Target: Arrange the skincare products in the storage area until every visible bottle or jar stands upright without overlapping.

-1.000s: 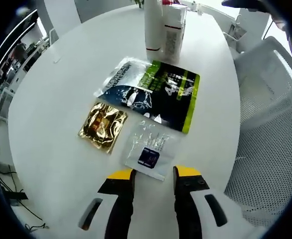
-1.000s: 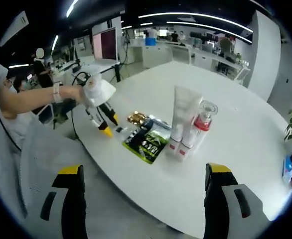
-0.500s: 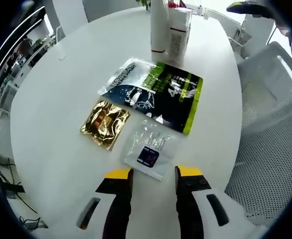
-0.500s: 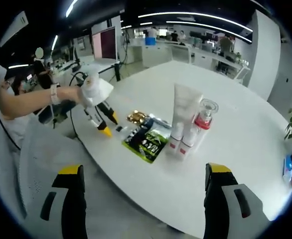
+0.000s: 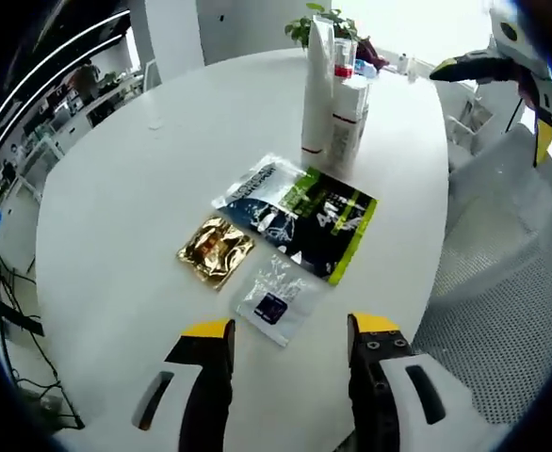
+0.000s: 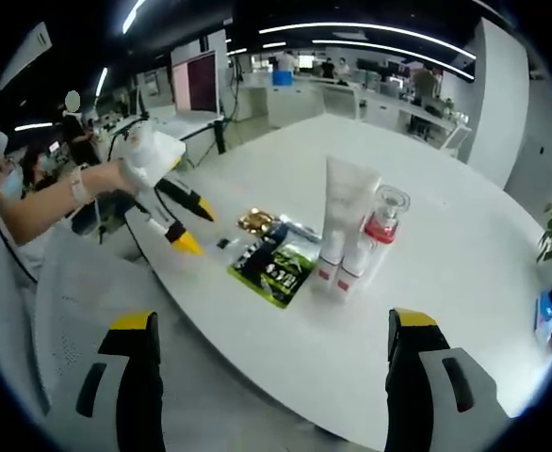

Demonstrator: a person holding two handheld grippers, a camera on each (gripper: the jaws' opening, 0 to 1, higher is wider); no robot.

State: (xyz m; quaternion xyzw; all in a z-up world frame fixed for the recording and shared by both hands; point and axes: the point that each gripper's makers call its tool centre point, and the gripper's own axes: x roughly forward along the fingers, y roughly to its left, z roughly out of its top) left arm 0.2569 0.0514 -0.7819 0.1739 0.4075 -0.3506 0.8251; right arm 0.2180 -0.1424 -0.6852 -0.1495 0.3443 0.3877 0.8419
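- white, round and glossy, the desk [image 5: 116, 188] carries all the skincare items in a loose line running away from the left tool [image 5: 286, 331].
- the left tool hangs above the desk's near edge with its yellow-tipped jaws apart and nothing between them.
- just ahead of its jaws lies a small clear sachet with a dark blue label [image 5: 274, 299], flat on the desk.
- to the left of that sachet, close by, lies a crinkled gold foil sachet [image 5: 216, 250], also flat.
- further ahead lies a larger black and green pouch [image 5: 324, 221], partly covering a dark blue and white pouch [image 5: 257, 193] beneath its left side.
- beyond the pouches, well ahead of the tool, a tall white tube [image 5: 316, 89] stands upright, with a white box with red print [image 5: 347, 118] touching its right side.
- a white mesh chair [image 5: 502, 282] sits to the right of the desk.
- the right tool [image 6: 267, 325] is held well back from the desk, its jaws wide apart and empty; in its view a clear pump bottle with a red collar [image 6: 381, 218] stands beside the tube [image 6: 342, 212].
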